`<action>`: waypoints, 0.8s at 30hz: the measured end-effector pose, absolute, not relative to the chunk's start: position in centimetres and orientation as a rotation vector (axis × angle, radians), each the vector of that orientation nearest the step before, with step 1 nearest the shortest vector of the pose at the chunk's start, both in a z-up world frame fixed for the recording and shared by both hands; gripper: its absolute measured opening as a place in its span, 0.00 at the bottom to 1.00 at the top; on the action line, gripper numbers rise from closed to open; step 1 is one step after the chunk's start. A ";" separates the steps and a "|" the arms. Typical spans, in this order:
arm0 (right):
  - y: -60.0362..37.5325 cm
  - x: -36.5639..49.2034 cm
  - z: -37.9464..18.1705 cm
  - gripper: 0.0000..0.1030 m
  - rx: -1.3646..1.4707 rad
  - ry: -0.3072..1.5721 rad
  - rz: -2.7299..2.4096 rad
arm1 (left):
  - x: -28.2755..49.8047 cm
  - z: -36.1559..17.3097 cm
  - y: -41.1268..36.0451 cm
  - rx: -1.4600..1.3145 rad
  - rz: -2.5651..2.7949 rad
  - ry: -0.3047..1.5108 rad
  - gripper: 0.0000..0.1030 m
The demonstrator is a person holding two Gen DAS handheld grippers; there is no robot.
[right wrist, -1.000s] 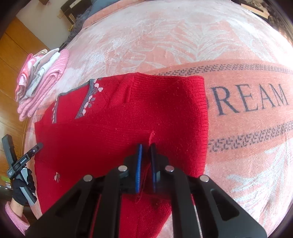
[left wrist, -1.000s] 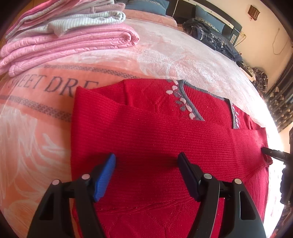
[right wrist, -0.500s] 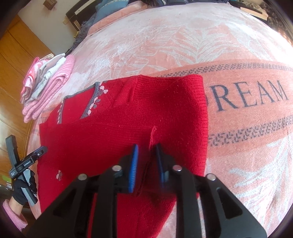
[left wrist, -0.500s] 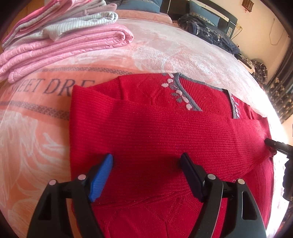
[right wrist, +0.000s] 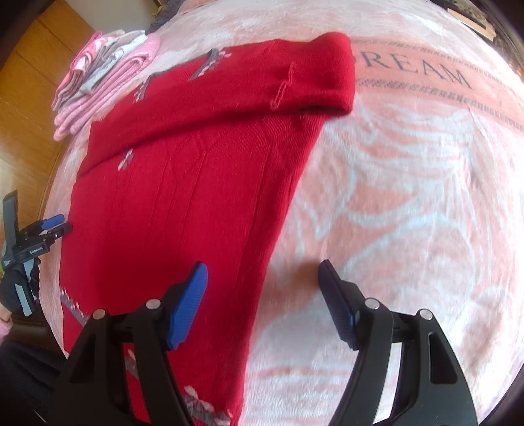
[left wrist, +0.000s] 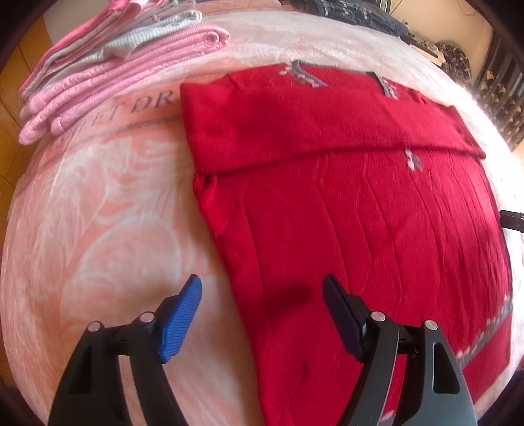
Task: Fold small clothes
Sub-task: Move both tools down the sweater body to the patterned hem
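A red knit sweater (left wrist: 360, 213) with grey trim lies flat on the bed, both sleeves folded across its chest in a band (left wrist: 311, 124). My left gripper (left wrist: 262, 295) hovers open over the sweater's left edge near the hem, holding nothing. In the right wrist view the same sweater (right wrist: 183, 196) runs up the left half, its folded sleeve band (right wrist: 278, 82) at the top. My right gripper (right wrist: 262, 281) is open above the sweater's right edge, empty. The left gripper (right wrist: 55, 226) shows at the far left edge there, in a gloved hand.
A pink and white blanket (left wrist: 98, 229) with grey lettering covers the bed. A stack of folded pink and grey clothes (left wrist: 108, 65) sits at the far left corner; the same folded stack (right wrist: 104, 75) lies beyond the sweater in the right wrist view. Dark clothes (left wrist: 353, 13) lie at the back. Wooden floor (right wrist: 29, 114) lies beside the bed.
My right gripper has let go of the sleeve and opened wide. Both grippers have drawn back toward the hem, so the folded sleeves now lie farther away.
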State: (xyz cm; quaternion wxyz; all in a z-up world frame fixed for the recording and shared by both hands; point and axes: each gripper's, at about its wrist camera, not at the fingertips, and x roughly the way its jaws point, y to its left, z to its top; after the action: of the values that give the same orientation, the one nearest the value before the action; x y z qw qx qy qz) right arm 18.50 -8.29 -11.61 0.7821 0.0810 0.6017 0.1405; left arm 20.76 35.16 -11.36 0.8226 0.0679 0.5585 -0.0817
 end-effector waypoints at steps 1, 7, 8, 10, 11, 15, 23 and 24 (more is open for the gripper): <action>-8.0 17.3 -11.4 0.68 0.155 1.322 0.308 | 19.8 -11.6 35.6 0.147 -0.166 1.214 0.74; -6.7 11.0 -10.4 0.66 0.064 1.440 0.362 | 13.2 -12.1 37.3 0.082 -0.236 1.318 0.74; -6.5 10.1 -10.4 0.65 0.051 1.451 0.369 | 12.4 -12.1 37.3 0.077 -0.251 1.325 0.74; -6.4 8.3 -10.4 0.65 0.039 1.466 0.376 | 10.8 -12.3 37.4 0.053 -0.275 1.344 0.74; -6.4 7.4 -10.5 0.65 0.039 1.472 0.373 | 10.1 -12.5 37.6 0.036 -0.281 1.356 0.74; -6.4 5.0 -11.3 0.63 0.065 1.507 0.365 | 7.7 -13.5 38.5 -0.038 -0.270 1.404 0.74; -6.7 3.5 -11.6 0.61 0.114 1.513 0.355 | 4.7 -13.5 40.3 -0.167 -0.269 1.420 0.74; -6.7 3.4 -11.4 0.58 0.128 1.511 0.366 | 4.4 -13.5 40.4 -0.173 -0.272 1.421 0.74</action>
State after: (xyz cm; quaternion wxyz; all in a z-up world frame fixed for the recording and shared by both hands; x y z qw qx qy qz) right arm 3.41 -6.69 -11.36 0.7111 0.0578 0.6810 0.1648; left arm 4.36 40.36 -13.46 0.7460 -0.0788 0.6494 -0.1244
